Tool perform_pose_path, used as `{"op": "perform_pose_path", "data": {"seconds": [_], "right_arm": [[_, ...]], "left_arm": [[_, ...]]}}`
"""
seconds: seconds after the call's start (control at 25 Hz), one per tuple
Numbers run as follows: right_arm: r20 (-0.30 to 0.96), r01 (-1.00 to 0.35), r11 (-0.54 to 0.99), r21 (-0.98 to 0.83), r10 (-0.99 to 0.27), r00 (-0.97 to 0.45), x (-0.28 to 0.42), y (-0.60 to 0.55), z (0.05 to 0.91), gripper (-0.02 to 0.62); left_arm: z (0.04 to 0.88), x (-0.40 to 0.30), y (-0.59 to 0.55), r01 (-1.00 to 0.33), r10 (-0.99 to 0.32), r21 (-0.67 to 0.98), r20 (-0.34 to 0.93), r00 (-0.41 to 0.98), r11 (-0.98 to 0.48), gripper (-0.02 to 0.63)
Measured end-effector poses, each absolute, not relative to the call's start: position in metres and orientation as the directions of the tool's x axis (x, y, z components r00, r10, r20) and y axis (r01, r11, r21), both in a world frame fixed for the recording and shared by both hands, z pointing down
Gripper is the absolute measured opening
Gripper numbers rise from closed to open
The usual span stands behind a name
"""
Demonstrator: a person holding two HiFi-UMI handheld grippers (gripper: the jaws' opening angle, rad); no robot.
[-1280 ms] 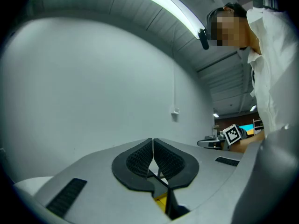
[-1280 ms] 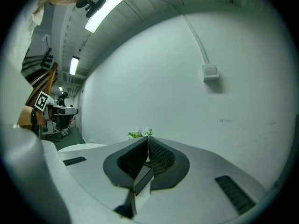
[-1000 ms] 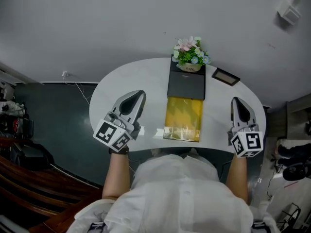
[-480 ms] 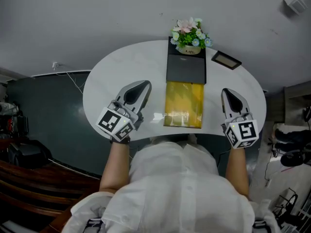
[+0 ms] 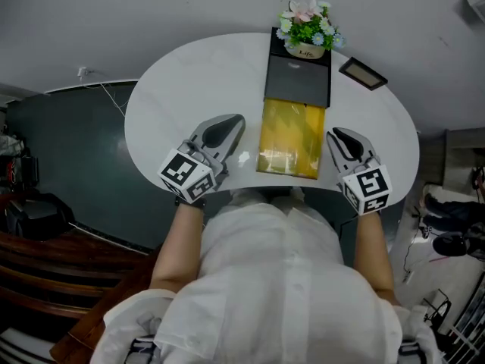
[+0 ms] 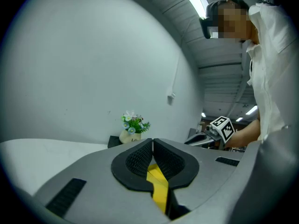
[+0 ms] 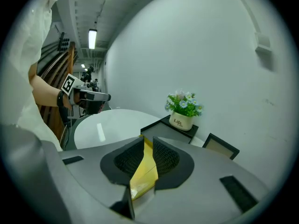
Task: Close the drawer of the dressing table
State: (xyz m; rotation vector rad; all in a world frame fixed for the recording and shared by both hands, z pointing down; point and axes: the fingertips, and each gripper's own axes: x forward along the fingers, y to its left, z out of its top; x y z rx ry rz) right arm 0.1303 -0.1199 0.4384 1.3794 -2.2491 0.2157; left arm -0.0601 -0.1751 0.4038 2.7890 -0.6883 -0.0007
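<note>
The yellow drawer (image 5: pixel 289 139) stands pulled out of the black box (image 5: pixel 298 82) on the table (image 5: pixel 174 82), its whole length shown only in the head view; the left gripper (image 5: pixel 229 123) sits just beside it, clenched on nothing in its own view; the right gripper (image 5: pixel 339 136) flanks the drawer's other side, jaws just parting, nothing gripped.

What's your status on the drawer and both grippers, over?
Left gripper shut, empty, left of drawer. Right gripper jaws just been opening, nothing between, right of it. Yellow drawer pulled out of black box. Nothing seen blocking it.
</note>
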Motion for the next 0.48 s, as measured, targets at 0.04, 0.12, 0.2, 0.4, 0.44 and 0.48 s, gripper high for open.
{"op": "perform_pose_path", "data": {"seconds": [0.04,0.12,0.2,0.4,0.44,0.48], "right_arm": [[0.501,-0.860,0.498,0.111,-0.775,-0.385,0.125,-0.119,0.445,0.046],[0.535,-0.837,0.538,0.098,-0.738,-0.411,0.116,-0.116,0.456,0.061],[0.565,-0.814,0.575,0.084,-0.700,-0.436,0.105,-0.113,0.466,0.080],[0.631,-0.742,0.668,0.056,-0.599,-0.492,0.078,-0.104,0.486,0.123],[0.644,-0.725,0.687,0.052,-0.578,-0.502,0.073,-0.102,0.490,0.127],[0.658,-0.705,0.707,0.051,-0.555,-0.509,0.067,-0.100,0.494,0.132]], "left_arm": [[0.409,-0.060,-0.172,-0.455,-0.453,0.262,0.073,0.889,-0.851,0.018],[0.416,-0.061,-0.166,-0.452,-0.446,0.270,0.089,0.891,-0.850,0.018],[0.424,-0.062,-0.160,-0.450,-0.440,0.278,0.102,0.892,-0.849,0.018],[0.441,-0.062,-0.146,-0.447,-0.428,0.298,0.129,0.894,-0.844,0.018],[0.444,-0.062,-0.144,-0.447,-0.428,0.299,0.131,0.894,-0.843,0.018],[0.445,-0.062,-0.142,-0.448,-0.428,0.300,0.133,0.894,-0.842,0.018]]}}
